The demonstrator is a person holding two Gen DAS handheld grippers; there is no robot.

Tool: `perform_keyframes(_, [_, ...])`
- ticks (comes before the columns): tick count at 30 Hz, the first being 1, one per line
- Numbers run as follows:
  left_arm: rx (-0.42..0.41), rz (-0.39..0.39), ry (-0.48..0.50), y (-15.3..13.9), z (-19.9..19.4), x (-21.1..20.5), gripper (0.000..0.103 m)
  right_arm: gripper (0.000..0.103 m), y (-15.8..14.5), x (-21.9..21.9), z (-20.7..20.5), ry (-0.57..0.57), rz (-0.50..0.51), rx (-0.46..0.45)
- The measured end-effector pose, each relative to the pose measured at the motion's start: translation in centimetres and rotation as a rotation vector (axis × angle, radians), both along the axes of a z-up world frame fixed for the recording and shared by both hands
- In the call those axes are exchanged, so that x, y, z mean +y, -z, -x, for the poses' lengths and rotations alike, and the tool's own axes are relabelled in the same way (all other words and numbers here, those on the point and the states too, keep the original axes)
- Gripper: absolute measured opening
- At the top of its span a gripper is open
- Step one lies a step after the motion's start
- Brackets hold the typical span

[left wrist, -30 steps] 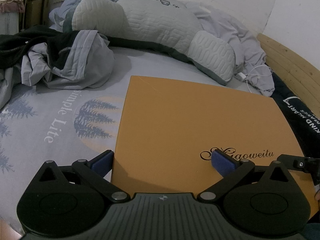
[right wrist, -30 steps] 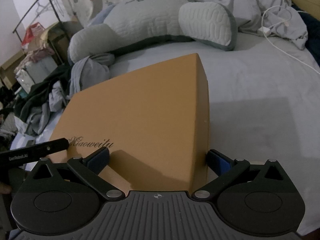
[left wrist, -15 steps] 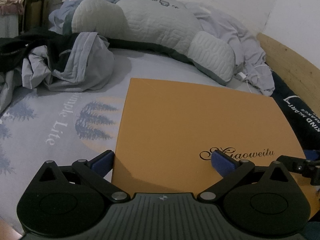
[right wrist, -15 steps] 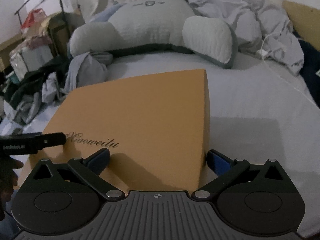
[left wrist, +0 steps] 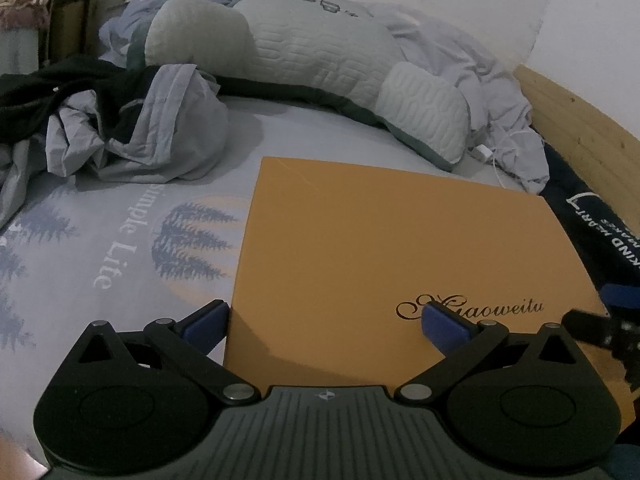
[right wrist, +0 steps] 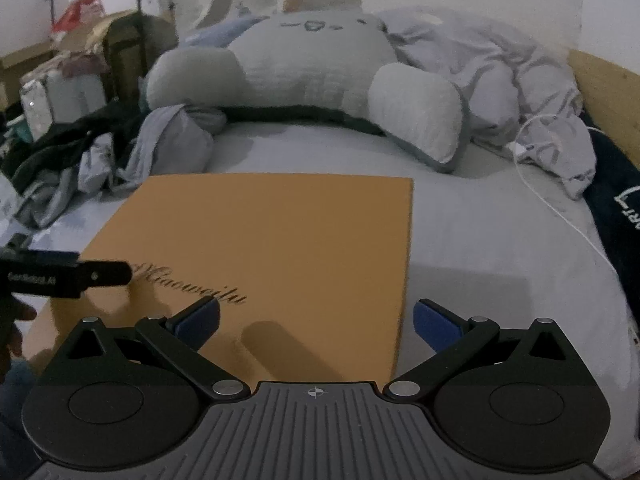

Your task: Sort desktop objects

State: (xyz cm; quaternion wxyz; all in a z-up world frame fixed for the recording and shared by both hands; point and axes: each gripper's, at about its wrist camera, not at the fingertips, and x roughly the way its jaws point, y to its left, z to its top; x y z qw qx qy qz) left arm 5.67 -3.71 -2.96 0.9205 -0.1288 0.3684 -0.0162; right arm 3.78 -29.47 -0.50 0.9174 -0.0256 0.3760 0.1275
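Straddling opposite near corners of the orange box (left wrist: 400,248), the left gripper (left wrist: 326,322) and right gripper (right wrist: 316,318) are being held wide open, gripping nothing; a two-sided lift seems intended

Orange box (left wrist: 384,248): gold script on lid, reads roughly "Xiaoweitu"; first letter ornate, uncertain.
Bedsheet (left wrist: 120,248): white "Simple Life" beside pine-tree print.
Dark bag (left wrist: 600,232) at bed edge: white letters, "KIND HEART" partly legible.
Left gripper (right wrist: 52,276) arm: small white label, too blurred to read.

Both wrist views low, sharing box (left wrist: 400,248)
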Motion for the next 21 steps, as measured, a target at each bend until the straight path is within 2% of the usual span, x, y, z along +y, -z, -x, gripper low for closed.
perform_keyframes(6, [-0.001, -0.018, 0.005, 0.1, 0.0, -0.1, 0.103, 0.103, 0.4, 0.8, 0.3, -0.011, 0.058, -0.01])
perform_keyframes(10, [-0.001, -0.048, 0.016, 0.1, 0.0, -0.4, 0.103, 0.102, 0.7, 0.6, 0.0, -0.014, 0.06, -0.004])
perform_keyframes(21, [-0.006, -0.067, 0.04, 0.5, -0.1, -0.5, 0.103, 0.103, 1.8, 0.0, -0.6, 0.016, -0.002, 0.008])
